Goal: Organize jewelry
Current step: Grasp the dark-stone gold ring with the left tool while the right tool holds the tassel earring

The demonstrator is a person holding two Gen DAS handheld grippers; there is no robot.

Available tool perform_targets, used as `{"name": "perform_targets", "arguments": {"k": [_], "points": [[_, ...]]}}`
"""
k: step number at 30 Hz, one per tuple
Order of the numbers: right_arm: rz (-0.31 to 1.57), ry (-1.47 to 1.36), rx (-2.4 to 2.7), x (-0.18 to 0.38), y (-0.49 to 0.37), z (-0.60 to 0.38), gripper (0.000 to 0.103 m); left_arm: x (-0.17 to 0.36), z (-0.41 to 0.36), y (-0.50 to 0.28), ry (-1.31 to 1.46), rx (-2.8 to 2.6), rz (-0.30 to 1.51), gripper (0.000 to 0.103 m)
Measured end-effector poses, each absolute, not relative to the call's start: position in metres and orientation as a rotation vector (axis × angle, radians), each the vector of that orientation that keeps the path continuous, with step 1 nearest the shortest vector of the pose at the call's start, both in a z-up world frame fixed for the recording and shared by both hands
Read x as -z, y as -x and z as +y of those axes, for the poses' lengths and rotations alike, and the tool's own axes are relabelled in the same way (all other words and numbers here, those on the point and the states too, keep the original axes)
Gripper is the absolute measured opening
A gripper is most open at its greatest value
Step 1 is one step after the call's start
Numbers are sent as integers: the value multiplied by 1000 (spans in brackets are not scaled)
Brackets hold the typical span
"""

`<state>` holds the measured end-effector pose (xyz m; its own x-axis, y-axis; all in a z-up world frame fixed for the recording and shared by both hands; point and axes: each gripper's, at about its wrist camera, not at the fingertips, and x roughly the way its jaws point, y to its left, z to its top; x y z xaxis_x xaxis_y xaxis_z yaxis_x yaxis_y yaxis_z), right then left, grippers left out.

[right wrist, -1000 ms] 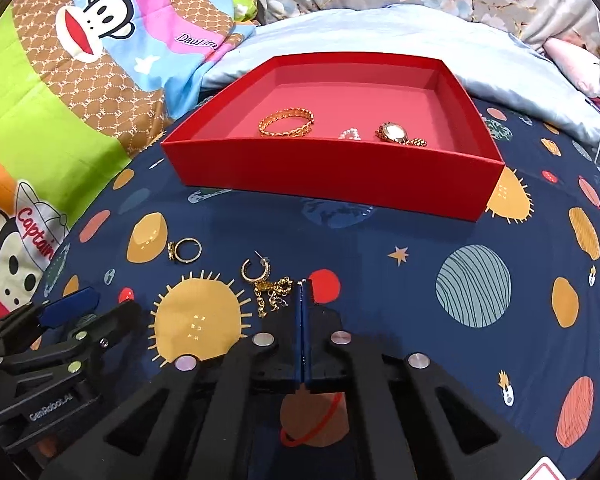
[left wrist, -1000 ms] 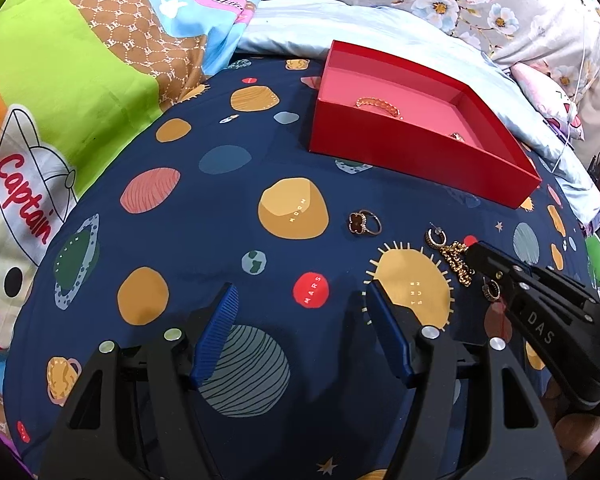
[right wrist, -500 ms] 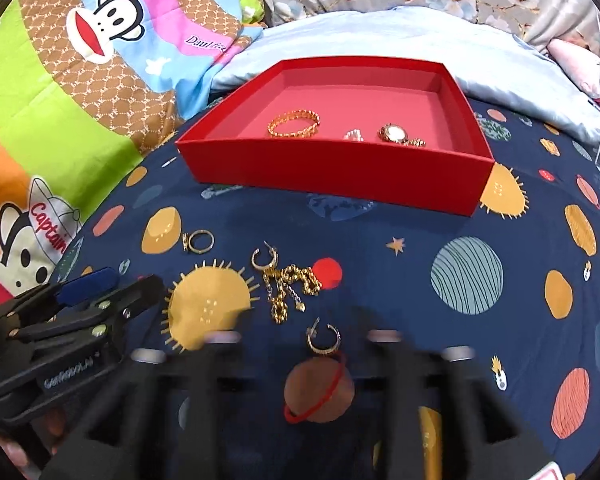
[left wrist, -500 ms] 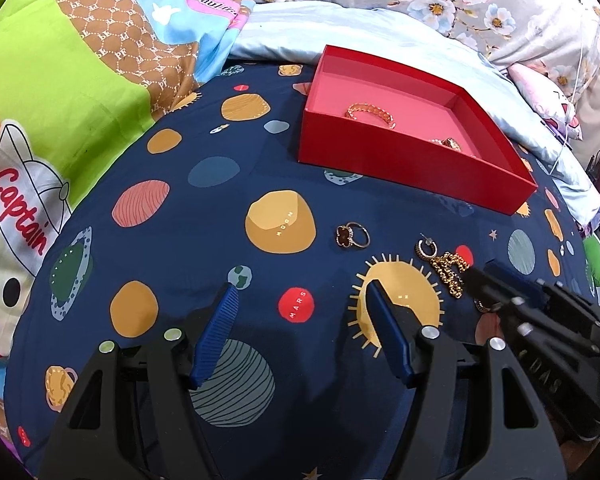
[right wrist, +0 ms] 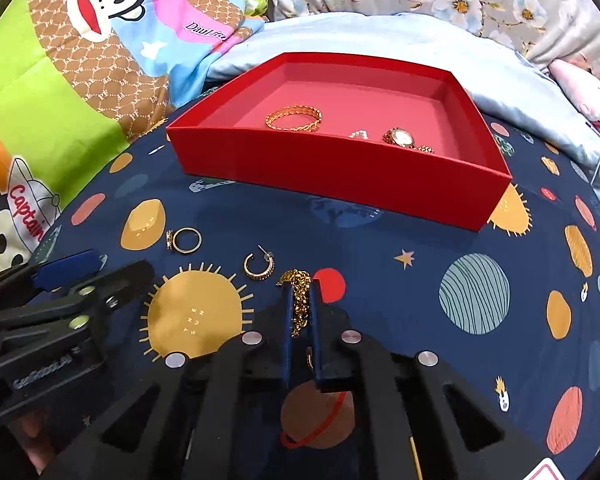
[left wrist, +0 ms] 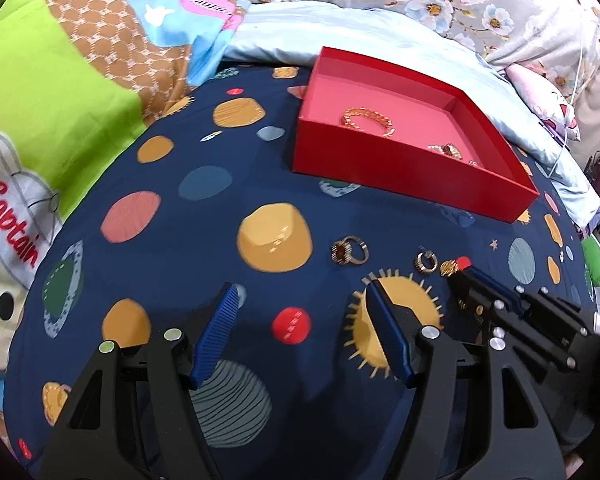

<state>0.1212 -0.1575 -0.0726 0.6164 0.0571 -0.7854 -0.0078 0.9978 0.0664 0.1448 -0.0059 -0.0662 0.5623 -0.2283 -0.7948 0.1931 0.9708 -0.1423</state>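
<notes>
A red box (right wrist: 340, 172) sits on the planet-print blanket and holds a gold bracelet (right wrist: 294, 118), a small pearl piece (right wrist: 358, 135) and a gold watch (right wrist: 400, 138). My right gripper (right wrist: 301, 292) is shut on a gold chain (right wrist: 300, 300) lying on the blanket. A gold hoop earring (right wrist: 259, 266) and a gold ring (right wrist: 184, 240) lie just left of it. My left gripper (left wrist: 300, 312) is open and empty, low over the blanket, with the ring (left wrist: 350, 250) and hoop earring (left wrist: 426, 262) ahead of it. The red box (left wrist: 400, 176) shows beyond them.
A colourful cartoon quilt (left wrist: 60, 100) rises on the left. A pale blue sheet (right wrist: 380, 40) and floral pillows (left wrist: 480, 8) lie behind the box. The right gripper (left wrist: 500, 308) shows at the right of the left wrist view.
My right gripper opened, moved forward over the gold chain and closed on it. The second hoop earring is now hidden under it. The left gripper has stayed open with little movement.
</notes>
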Motion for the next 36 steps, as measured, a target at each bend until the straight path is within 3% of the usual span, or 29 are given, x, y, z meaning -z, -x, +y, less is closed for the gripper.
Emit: {"name": "perform_targets", "arguments": {"k": [10, 13, 20, 25, 36], "points": [[900, -132, -42, 70, -104, -171, 7, 73, -28, -169, 55, 252, 940, 61], [897, -149, -45, 68, -102, -173, 7, 73, -29, -172, 62, 251, 933, 54], [888, -166, -50, 65, -98, -176, 7, 73, -29, -172, 57, 265, 931, 20], [883, -174, -52, 62, -95, -177, 7, 74, -30, -167, 49, 281, 931, 9], [840, -182, -61, 39, -77, -178, 7, 57, -24, -145, 70, 315, 908, 7]]}}
